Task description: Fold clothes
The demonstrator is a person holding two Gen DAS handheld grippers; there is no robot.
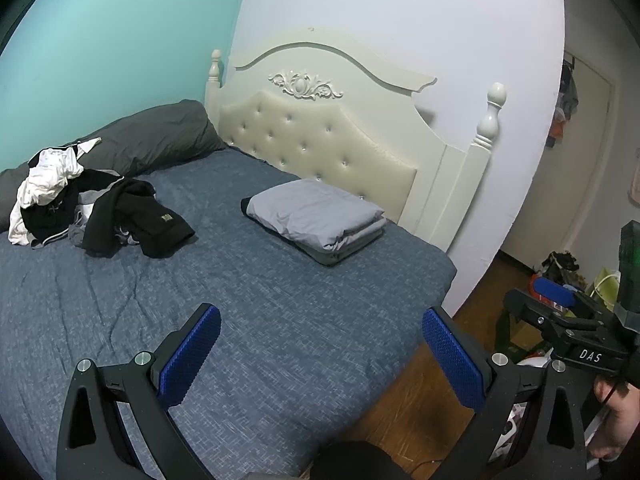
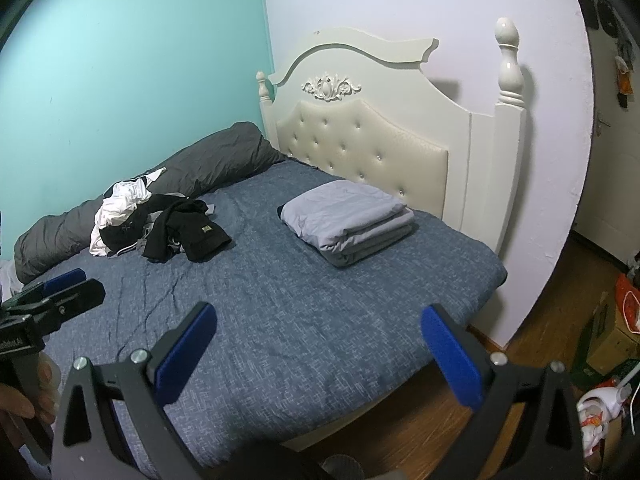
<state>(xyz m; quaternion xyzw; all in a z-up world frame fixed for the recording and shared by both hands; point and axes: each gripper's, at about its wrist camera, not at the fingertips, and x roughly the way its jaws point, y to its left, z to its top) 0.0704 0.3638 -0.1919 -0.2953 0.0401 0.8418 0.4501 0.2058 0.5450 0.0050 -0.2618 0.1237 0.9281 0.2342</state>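
A heap of unfolded clothes [image 1: 92, 208], black, white and grey, lies at the far left of the blue bed [image 1: 240, 320]; it also shows in the right wrist view [image 2: 160, 224]. My left gripper [image 1: 320, 316] is open and empty above the bed's near edge, well short of the heap. My right gripper [image 2: 318, 316] is open and empty, also above the near edge. The right gripper shows at the right of the left wrist view [image 1: 560, 304]; the left gripper shows at the left of the right wrist view [image 2: 60, 284].
A folded grey stack [image 1: 320, 220] lies near the cream headboard [image 1: 320, 132]. A dark grey duvet roll [image 1: 152, 140] runs along the teal wall. Wooden floor [image 2: 540, 328] lies right of the bed, with boxes and clutter [image 2: 612, 340] at the far right.
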